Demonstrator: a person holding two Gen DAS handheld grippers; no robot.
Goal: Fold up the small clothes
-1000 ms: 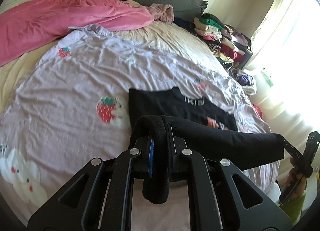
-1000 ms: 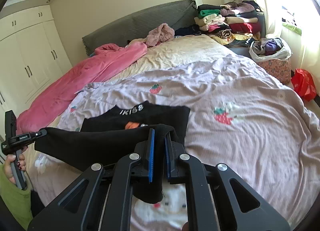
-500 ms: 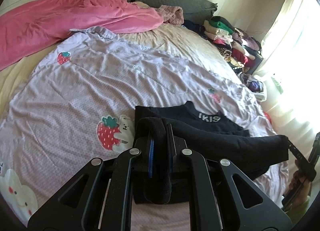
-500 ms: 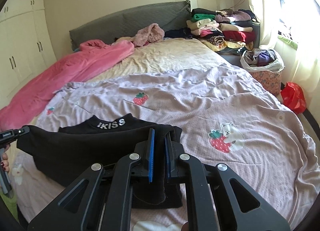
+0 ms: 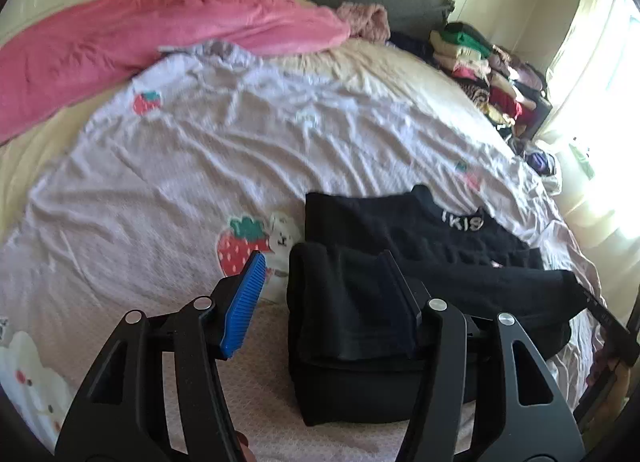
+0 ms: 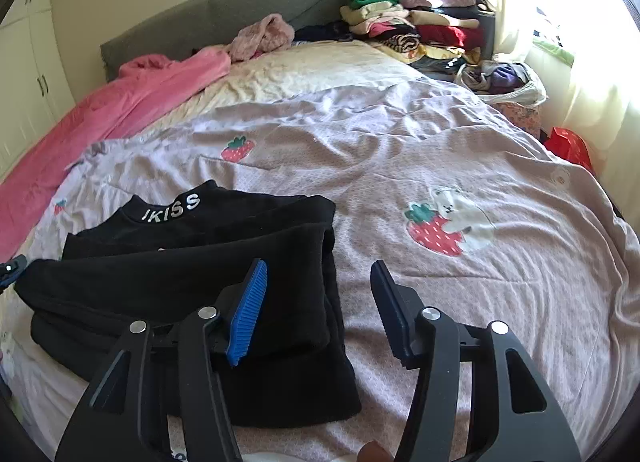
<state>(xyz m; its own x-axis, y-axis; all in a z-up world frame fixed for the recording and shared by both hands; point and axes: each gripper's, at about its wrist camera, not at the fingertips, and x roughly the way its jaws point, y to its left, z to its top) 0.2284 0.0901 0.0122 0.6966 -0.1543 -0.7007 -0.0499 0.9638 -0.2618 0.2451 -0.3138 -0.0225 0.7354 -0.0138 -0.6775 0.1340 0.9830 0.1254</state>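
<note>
Soft black knit top w/ white "IKISS" collar (image 6: 192,274) lies folded, lower left of right-wrist frame, on lilac strawberry-print quilt (image 6: 460,149); L gripper (image 5: 326,282) & R gripper (image 6: 320,290) jaws just opened, abt half-wide, holding nothing; top looks light, limp; grab folded-edge corners.

The folded black cotton top (image 5: 360,326) hid part of the lilac strawberry-print bed cover (image 5: 160,189) under it. The big pink fleece blanket (image 5: 120,45) ran off the left edge. The pile of folded clothes (image 6: 416,27) was too small to tell apart
</note>
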